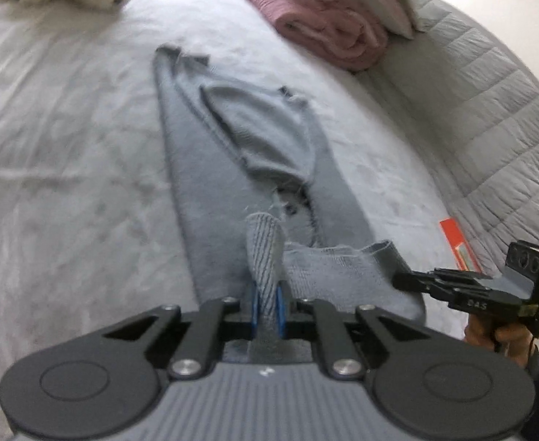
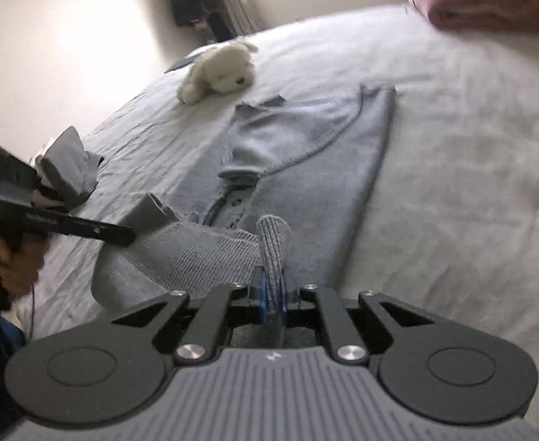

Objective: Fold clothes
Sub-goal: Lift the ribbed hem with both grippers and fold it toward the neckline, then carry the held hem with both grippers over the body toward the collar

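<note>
Grey garment (image 1: 210, 198) on bed (image 1: 67, 147): hem pinched by both tongs.
L tongs (image 1: 266, 301) & R tongs (image 2: 272, 299) clamped on ribbed edge; lift evenly, keep hem taut btwn them.

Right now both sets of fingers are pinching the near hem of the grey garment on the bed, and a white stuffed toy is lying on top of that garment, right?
Nearly. The left gripper and right gripper do each pinch the hem of the grey garment. But the white stuffed toy lies beyond the garment on the bed sheet, clear of it, as the right wrist view shows.
</note>
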The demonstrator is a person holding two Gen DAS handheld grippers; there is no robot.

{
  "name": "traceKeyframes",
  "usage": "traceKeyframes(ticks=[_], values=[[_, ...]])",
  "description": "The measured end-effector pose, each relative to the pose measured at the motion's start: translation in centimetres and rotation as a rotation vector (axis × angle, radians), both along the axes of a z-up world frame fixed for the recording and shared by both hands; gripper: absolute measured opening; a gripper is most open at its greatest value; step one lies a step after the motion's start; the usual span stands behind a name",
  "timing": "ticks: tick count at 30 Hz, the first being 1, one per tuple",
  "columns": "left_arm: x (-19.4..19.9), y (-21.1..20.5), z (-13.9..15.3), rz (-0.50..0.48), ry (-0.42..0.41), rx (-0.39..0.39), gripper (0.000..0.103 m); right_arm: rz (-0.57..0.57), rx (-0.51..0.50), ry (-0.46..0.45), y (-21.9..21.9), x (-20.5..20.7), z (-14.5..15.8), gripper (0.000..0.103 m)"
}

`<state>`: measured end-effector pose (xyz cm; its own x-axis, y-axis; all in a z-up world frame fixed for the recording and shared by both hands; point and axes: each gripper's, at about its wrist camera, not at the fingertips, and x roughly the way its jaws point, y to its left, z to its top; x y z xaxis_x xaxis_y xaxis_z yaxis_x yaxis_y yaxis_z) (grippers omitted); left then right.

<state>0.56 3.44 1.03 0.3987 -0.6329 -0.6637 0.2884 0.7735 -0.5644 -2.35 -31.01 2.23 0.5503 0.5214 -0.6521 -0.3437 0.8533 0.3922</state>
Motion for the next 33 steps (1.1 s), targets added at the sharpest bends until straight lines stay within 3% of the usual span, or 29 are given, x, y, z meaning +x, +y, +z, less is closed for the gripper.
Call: traceKeyframes(ticks=[2, 3, 7, 9, 18, 20, 22, 26, 30, 31, 33], values=[[0.1, 0.0, -0.5, 0.006, 0.019, -0.004, 0.011, -0.014, 0.006, 0.048, -0.1, 0.3, -0.5, 0.011], [0.1, 0.1, -0.6, 0.01, 0.028, -0.011, 0.011, -0.025, 0.021, 0.078, -0.4, 0.6, -0.7, 0.017], [0.3, 0.5, -1.0, 0.003, 0.045, -0.056, 0.011, -0.076, 0.16, 0.17, -2.1, 1.5, -1.2, 0.017], [0.3, 0.6, -1.0, -0.003, 0.041, -0.059, 0.015, -0.086, 0.181, 0.177, -2.3, 1.7, -1.2, 0.017], [0.4, -1.2, -1.1, -0.068, -0.028, 0.01, 0.022, -0.016, 0.073, 0.127, -0.2, 1.9, -1.3, 0.018], [0.3, -1.6, -1.1, -0.085, -0.041, 0.035, 0.02, -0.003, 0.045, 0.113, 0.1, 1.8, -1.3, 0.018], [0.2, -1.7, -0.9, -0.1, -0.058, 0.039, 0.012, 0.001, 0.033, 0.098, 0.2, 1.6, -1.2, 0.018], [-1.0, -0.7, 0.9, -0.125, -0.109, -0.063, 0.01, -0.004, 0.027, 0.024, 0.1, 1.0, -0.3, 0.012], [-3.3, 0.5, 1.9, -0.154, -0.155, -0.205, 0.01, 0.014, 0.155, -0.077, -0.9, -0.3, 1.6, 0.012], [-3.6, 0.6, 1.8, -0.158, -0.153, -0.224, 0.011, 0.0, 0.15, -0.059, -1.1, 0.0, 1.4, 0.012], [-2.4, 0.6, 0.3, -0.124, -0.092, -0.182, 0.01, -0.034, 0.116, 0.004, -1.0, 0.8, 0.5, 0.012]])
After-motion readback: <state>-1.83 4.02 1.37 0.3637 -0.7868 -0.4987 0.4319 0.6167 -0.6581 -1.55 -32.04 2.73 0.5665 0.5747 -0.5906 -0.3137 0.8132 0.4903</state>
